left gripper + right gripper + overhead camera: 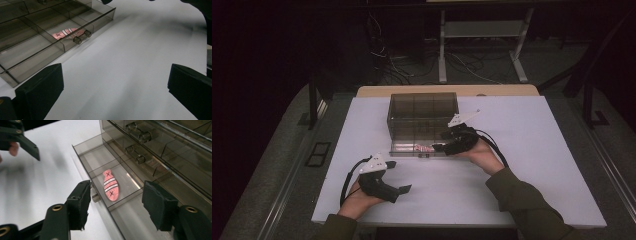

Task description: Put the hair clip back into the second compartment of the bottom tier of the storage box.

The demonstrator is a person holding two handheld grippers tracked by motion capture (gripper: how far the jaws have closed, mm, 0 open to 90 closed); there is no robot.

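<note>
right tool (115, 202) – apart, over pink fish (110, 185) in open drawer (100, 157) | left tool (112, 87) – apart, empty

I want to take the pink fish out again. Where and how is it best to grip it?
Probably across its narrow width, at the striped middle, coming from straight above. The pink fish lies flat in the middle compartment of the open drawer, whose walls block any sideways approach. The right tool stands open just before it.
</note>
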